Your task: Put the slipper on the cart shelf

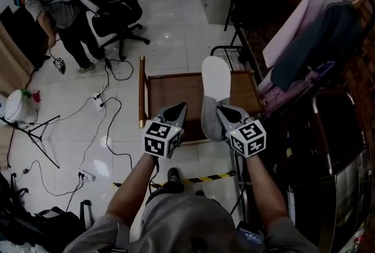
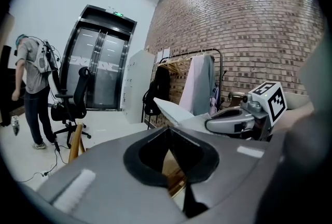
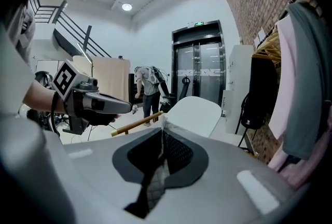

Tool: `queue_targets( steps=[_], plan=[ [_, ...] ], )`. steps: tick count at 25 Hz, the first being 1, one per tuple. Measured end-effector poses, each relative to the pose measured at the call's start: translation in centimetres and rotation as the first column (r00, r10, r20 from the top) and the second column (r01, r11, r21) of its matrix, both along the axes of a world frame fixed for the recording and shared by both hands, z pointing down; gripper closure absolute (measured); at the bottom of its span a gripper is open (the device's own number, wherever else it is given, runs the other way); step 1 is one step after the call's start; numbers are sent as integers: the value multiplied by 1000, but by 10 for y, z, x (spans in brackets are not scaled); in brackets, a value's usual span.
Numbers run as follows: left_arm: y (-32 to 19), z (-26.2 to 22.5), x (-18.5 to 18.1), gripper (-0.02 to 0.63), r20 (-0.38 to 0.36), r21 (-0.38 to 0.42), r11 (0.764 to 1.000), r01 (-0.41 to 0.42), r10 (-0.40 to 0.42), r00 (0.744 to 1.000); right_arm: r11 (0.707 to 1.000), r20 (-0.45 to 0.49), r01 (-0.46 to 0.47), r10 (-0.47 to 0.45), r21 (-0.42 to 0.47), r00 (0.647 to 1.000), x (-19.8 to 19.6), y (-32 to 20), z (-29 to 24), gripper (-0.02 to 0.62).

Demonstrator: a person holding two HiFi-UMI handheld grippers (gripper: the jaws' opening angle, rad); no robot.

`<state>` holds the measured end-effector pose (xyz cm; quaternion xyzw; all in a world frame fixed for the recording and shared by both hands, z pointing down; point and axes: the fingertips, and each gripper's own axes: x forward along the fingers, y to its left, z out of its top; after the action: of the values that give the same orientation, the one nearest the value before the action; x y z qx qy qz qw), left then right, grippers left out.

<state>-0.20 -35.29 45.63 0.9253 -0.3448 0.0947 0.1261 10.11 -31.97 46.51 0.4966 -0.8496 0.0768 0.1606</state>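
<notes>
A pale slipper (image 1: 215,85), sole up, hangs over the cart's brown shelf (image 1: 176,93), toe pointing away from me. My right gripper (image 1: 218,108) is shut on its grey heel end; in the right gripper view the mesh upper sits pinched between the jaws (image 3: 163,127) and the white sole (image 3: 194,114) sticks out ahead. My left gripper (image 1: 179,106) hovers just left of the slipper, above the shelf, shut with nothing in it. The left gripper view shows its closed tips (image 2: 168,129), the slipper (image 2: 174,110) and the right gripper (image 2: 208,125) beside it.
The cart has a wooden side rail (image 1: 142,91) on its left. A clothes rack (image 1: 304,41) with hanging garments stands close on the right. An office chair (image 1: 117,14) and a person (image 1: 55,9) are at the back left. Cables (image 1: 105,111) cross the tiled floor.
</notes>
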Motion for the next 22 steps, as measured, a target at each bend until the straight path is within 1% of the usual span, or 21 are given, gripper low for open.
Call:
queue_targets(
  steps=[4, 9, 13, 15, 19, 22],
  plan=[
    [-39, 6, -8, 600, -5, -11, 1000, -3, 3, 1000, 1000, -20, 2, -2, -24, 1000, -13, -37, 11, 588],
    [-74, 18, -8, 600, -4, -26, 1000, 8, -8, 1000, 998, -33, 13, -15, -54, 999, -18, -70, 25, 588],
    [-92, 25, 0, 600, -15, -26, 999, 36, -36, 999, 996, -58, 44, -48, -75, 997, -12, -96, 41, 588],
    [-101, 29, 5, 598, -7, -22, 998, 52, -52, 999, 995, -59, 56, -61, -84, 996, -6, -111, 48, 588],
    [-108, 40, 8, 598, 10, -38, 995, 96, -96, 995, 989, -54, 76, -83, -127, 995, 4, -131, 68, 589],
    [-115, 43, 9, 600, 20, -34, 992, 120, -119, 993, 985, -47, 75, -84, -157, 995, 11, -149, 86, 589]
  ],
)
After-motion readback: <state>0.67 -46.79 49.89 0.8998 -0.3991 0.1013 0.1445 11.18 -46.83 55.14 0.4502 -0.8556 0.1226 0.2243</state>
